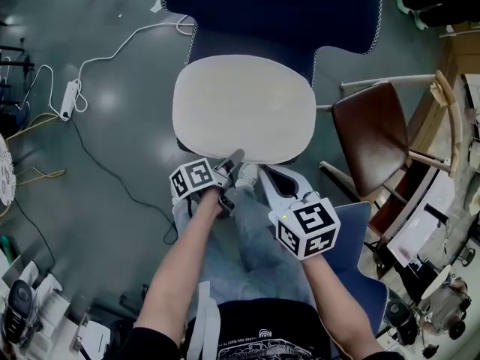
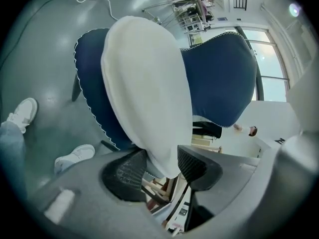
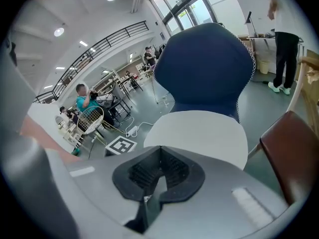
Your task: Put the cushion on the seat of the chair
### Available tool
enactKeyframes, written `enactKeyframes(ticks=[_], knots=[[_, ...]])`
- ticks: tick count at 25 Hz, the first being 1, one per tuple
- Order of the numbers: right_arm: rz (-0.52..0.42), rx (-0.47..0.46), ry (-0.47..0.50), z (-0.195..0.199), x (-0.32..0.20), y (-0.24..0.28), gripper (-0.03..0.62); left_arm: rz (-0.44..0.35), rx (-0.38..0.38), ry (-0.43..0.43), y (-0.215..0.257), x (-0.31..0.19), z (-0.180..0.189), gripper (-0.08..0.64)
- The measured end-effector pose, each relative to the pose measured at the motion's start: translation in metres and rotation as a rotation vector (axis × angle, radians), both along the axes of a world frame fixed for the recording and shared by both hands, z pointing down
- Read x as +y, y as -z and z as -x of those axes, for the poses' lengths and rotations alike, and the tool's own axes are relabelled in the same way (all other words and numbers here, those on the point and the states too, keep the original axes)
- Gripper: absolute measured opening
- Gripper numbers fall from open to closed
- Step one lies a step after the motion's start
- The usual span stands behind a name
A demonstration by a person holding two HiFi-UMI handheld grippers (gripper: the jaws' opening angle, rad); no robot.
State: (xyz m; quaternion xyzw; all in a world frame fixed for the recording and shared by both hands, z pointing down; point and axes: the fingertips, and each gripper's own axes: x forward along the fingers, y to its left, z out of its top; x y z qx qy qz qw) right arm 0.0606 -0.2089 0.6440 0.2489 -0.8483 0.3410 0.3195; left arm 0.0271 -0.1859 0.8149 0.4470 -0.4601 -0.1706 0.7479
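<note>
The white oval cushion (image 1: 244, 107) lies flat on the seat of the navy chair (image 1: 277, 6), covering most of it. My left gripper (image 1: 234, 160) is at the cushion's near edge. In the left gripper view the cushion (image 2: 144, 83) has its rim between the jaws of the left gripper (image 2: 162, 171), which stand wide and do not press on it. My right gripper (image 1: 262, 177) hovers just short of the same edge. In the right gripper view the right gripper (image 3: 159, 176) has its jaws together with nothing held, and the cushion (image 3: 199, 133) and chair back (image 3: 204, 68) lie ahead.
A brown wooden chair (image 1: 371, 137) stands close on the right. A power strip with white cable (image 1: 69, 100) lies on the grey floor at the left. A blue seat (image 1: 360, 223) is by my right arm. My white shoes (image 2: 75, 156) stand below the chair.
</note>
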Motion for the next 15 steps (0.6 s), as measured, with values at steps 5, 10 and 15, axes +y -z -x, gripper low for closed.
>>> enactKeyframes(ticks=[5,10,15], knots=[[0.003,0.002,0.001,0.005,0.002,0.0,-0.003,0.061,-0.021,-0.174,-0.006,0.021,-0.007,0.206],[-0.008,-0.003,-0.025,0.013,0.0,0.006,-0.003,0.02,-0.05,-0.252,0.018,0.031,0.001,0.206],[-0.022,-0.01,-0.081,0.015,-0.002,0.026,-0.003,-0.091,-0.149,-0.334,0.072,0.031,0.011,0.199]])
